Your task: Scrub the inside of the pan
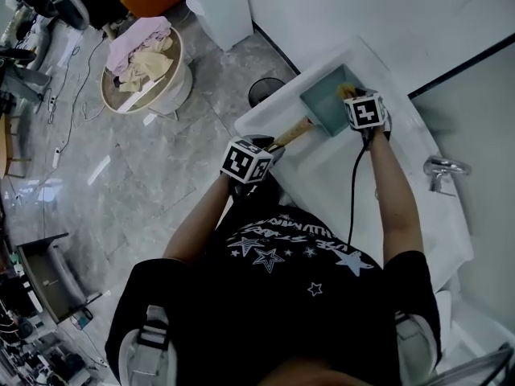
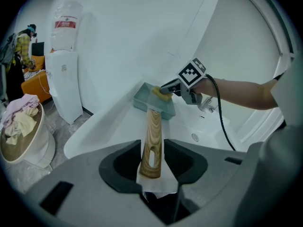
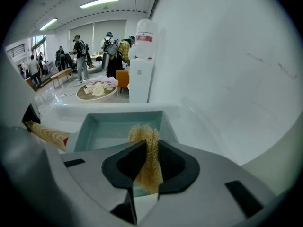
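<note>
Two firm grips: left gripper [image 2: 152, 169] clamps the wooden handle [image 2: 153, 136], steadying the pan [image 3: 109, 129] over the sink [image 1: 338, 183]; right gripper [image 3: 147, 169] pinches the yellow scrubber [image 3: 149, 141], seemingly poised just inside the pan.

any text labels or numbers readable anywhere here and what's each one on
Nothing can be read with certainty.
T-shirt: white lettering among stars, upside down in the head view, too blurred to read.
Water bottle label: red, print too small to read.
Marker cubes: black-and-white square patterns only, no letters or numbers.
</note>
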Available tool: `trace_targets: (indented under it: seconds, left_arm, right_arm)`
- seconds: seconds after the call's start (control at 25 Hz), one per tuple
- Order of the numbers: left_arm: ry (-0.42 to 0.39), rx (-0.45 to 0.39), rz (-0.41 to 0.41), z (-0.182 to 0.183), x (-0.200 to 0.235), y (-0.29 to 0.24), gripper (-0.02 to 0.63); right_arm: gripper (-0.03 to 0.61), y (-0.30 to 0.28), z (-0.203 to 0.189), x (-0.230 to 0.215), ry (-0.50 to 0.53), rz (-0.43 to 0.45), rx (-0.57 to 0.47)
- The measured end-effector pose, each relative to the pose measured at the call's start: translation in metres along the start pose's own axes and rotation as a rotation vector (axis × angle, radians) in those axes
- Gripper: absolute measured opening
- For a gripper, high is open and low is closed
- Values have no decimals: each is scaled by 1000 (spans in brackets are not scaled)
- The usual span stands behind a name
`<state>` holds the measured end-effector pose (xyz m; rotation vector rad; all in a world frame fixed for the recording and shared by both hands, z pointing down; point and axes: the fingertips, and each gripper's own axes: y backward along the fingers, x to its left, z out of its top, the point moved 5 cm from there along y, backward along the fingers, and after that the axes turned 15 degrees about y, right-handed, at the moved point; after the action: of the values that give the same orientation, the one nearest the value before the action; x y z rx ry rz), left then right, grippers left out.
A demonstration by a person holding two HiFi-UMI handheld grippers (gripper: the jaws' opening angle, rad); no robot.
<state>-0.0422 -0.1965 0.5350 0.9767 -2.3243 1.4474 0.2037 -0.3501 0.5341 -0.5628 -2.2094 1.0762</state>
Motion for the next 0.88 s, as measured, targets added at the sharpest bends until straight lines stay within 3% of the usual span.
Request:
trace_targets:
  seconds: [0.48, 0.88]
  left_arm:
    - [-52, -94, 35, 2, -9, 26, 227]
    - [10, -175, 66, -21, -25, 54, 230]
  right_arm:
    - [80, 62, -5, 27, -56, 7, -139]
    - [80, 106, -24, 70, -68, 40, -216]
